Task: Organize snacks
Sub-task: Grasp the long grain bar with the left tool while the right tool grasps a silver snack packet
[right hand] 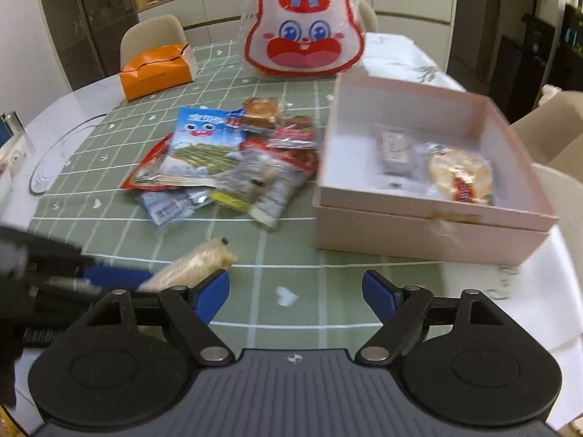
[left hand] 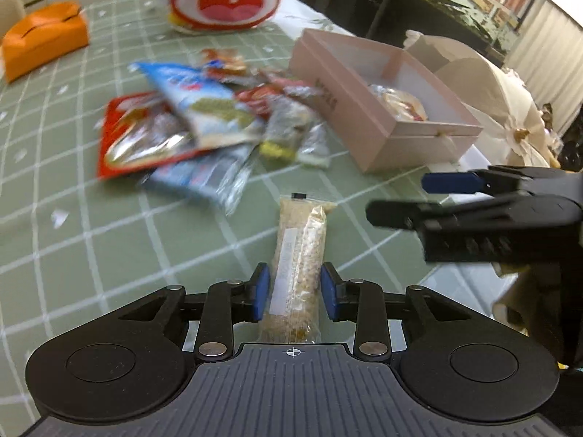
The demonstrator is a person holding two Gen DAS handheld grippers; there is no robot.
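Note:
A clear-wrapped pale grain bar lies lengthwise on the green checked tablecloth. My left gripper has a blue pad against each of its long sides. In the right wrist view the same bar shows at lower left beside a blue left finger. My right gripper hangs open over bare cloth with nothing between its fingers; it also shows as the right gripper. A heap of snack packets lies mid-table. The pink box holds a round wrapped snack and a small packet.
A large rabbit-face bag stands at the back of the table. An orange tissue box sits at back left. Chairs stand behind the table. A white cloth-covered edge lies to the right of the box.

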